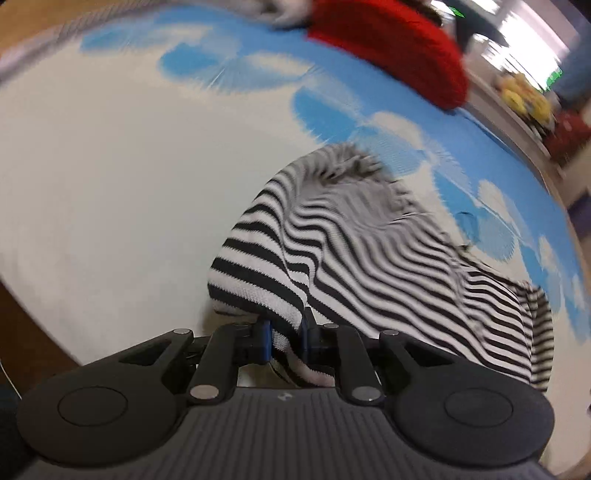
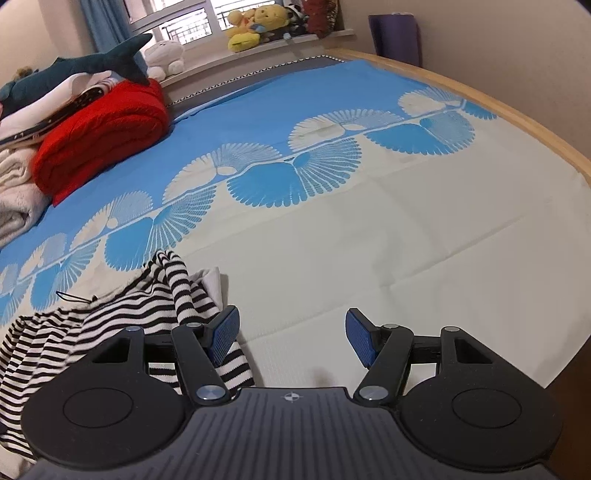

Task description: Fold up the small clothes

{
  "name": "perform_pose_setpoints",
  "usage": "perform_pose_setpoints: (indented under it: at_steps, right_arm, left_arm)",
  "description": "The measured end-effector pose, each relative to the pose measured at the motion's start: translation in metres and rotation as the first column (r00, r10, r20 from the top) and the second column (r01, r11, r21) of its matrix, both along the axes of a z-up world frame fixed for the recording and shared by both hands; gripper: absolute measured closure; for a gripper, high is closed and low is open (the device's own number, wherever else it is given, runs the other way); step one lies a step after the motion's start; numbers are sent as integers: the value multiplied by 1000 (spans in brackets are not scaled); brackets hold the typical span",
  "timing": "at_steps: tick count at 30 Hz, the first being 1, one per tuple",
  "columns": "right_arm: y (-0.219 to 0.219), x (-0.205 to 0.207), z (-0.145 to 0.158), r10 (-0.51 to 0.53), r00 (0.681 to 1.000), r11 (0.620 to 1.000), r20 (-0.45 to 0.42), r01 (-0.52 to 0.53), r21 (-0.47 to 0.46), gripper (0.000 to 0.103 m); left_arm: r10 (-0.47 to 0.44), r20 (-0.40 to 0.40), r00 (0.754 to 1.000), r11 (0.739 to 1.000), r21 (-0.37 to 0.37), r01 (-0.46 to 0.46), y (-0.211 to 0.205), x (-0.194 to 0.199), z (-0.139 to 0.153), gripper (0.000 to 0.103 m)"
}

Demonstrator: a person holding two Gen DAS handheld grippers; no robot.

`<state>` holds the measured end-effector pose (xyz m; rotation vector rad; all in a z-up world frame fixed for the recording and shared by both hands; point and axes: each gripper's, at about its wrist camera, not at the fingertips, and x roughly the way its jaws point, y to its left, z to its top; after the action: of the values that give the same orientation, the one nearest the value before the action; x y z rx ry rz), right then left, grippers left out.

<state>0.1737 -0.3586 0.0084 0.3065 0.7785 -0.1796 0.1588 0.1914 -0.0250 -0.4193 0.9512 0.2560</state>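
Early stage of the folding task, as judged from both wrist views. The striped knit garment point(image 1: 369, 266), black and white, lies crumpled on the bed point(image 2: 406, 240), near the front edge of the blue-and-cream patterned bedspread point(image 2: 295, 110); no flat panel, straight crease or stacked layer can be made out, so no fold appears to be completed. The left gripper point(image 1: 286, 338) has its fingers point(image 1: 264, 339) drawn close together and clamped on a hem or edge of the garment, with the cloth rising out of the grip and draping away to the right; the left view is motion-blurred, and which part of the garment is held cannot be told. The right gripper point(image 2: 291, 338) has its blue-padded fingers point(image 2: 360, 341) wide apart and holds nothing; it hangs over bare cream bedspread, its left finger just beside or overlapping the garment's near edge, contact uncertain. Remaining work, by inference: spread the garment flat, find sleeves and hem, make the folds, and set the result down neatly. A second grasp by the free gripper would probably be needed to stretch the cloth. At the far side of the bed, well apart from the garment, sit a folded red knit blanket point(image 2: 103, 136), pale folded cloths point(image 2: 14, 192) and a plush shark point(image 2: 74, 66); further plush toys point(image 2: 255, 22) line the windowsill.
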Motion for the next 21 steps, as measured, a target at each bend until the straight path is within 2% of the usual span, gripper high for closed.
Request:
perform_pose_setpoints:
  at_steps: [3, 5, 7, 9, 10, 12, 14, 15, 17, 18, 19, 21]
  right_arm:
    - [-10, 3, 3, -27, 1000, 999, 13, 26, 19, 38]
    - [-16, 3, 5, -46, 999, 998, 23, 45, 33, 38]
    - [-22, 2, 7, -61, 997, 998, 38, 59, 34, 38]
    - [-27, 0, 10, -71, 996, 997, 52, 70, 15, 38]
    - [-30, -1, 11, -75, 995, 997, 59, 75, 0, 38]
    - [-36, -3, 12, -80, 994, 997, 70, 81, -18, 38]
    - [-44, -6, 13, -80, 994, 996, 78, 82, -30, 38]
    - [-49, -7, 14, -80, 994, 996, 81, 82, -32, 38]
    - [-59, -8, 14, -78, 993, 997, 85, 80, -17, 38]
    - [-64, -8, 14, -78, 993, 997, 84, 78, -2, 38]
    - [-68, -8, 13, -74, 994, 997, 82, 73, 20, 38]
    - [-74, -8, 11, -59, 995, 997, 78, 54, 61, 38]
  left_arm:
    - [-98, 50, 994, 985, 145, 90, -45, 9, 37, 88]
    - [-206, 101, 973, 953, 246, 176, -92, 18, 63, 88]
    - [-322, 141, 936, 912, 312, 267, -146, 26, 81, 89]
    - [-451, 167, 877, 854, 365, 370, -205, 29, 90, 90]
    - [-520, 174, 836, 813, 399, 423, -238, 25, 90, 90]
    - [-653, 170, 738, 719, 446, 533, -301, 13, 79, 90]
    - [-754, 142, 642, 634, 415, 653, -350, 1, 56, 89]
    - [-793, 104, 601, 593, 363, 719, -369, 0, 42, 83]
    - [-843, 44, 536, 532, 216, 819, -391, 0, 21, 80]
    - [-853, 50, 519, 519, 178, 836, -393, -2, 19, 80]
    - [-851, 79, 519, 524, 166, 835, -389, -5, 22, 79]
    - [-824, 118, 554, 566, 144, 812, -368, -3, 34, 75]
